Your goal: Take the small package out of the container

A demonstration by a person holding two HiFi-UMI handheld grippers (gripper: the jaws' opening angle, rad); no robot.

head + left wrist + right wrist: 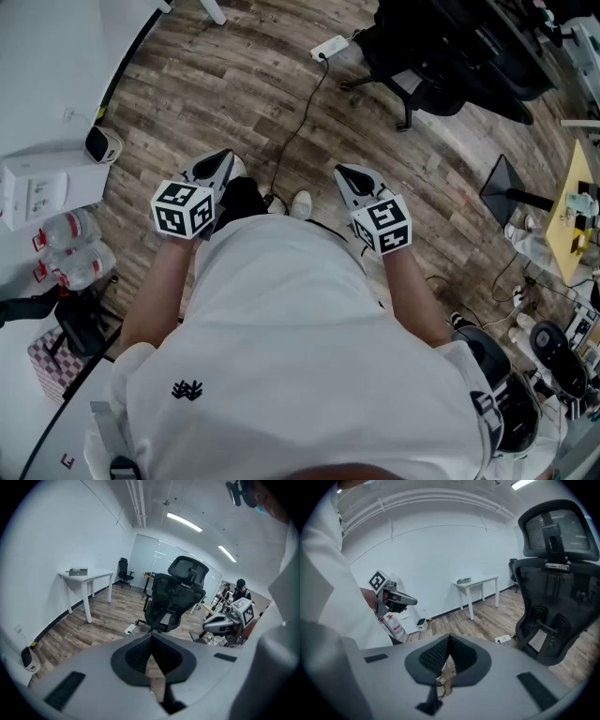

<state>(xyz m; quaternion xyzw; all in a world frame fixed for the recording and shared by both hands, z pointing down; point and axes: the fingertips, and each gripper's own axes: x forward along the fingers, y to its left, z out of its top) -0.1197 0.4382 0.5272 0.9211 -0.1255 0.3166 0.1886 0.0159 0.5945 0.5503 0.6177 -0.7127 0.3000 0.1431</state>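
The person's white shirt [281, 356] filled the foreground of the head view, with both forearms held out at waist level. The left gripper [223, 167] had its jaws pressed together with nothing between them. The right gripper [354, 180] was likewise closed and empty. Both pointed forward and slightly down over the wooden floor [234, 84], level with each other and well apart. This read as a neutral carrying posture rather than a reach.

A black office chair [176, 597] stood ahead of the left gripper and close on the right of the right gripper. A white table [86, 576] stood farther ahead of the left gripper, by the wall. Several water bottles [70, 248] lay to the left of the left gripper.

Neither the container nor the small package appeared in any view. Judgement: the task was not under way, and the closed jaws suited there being nothing within reach to grasp.
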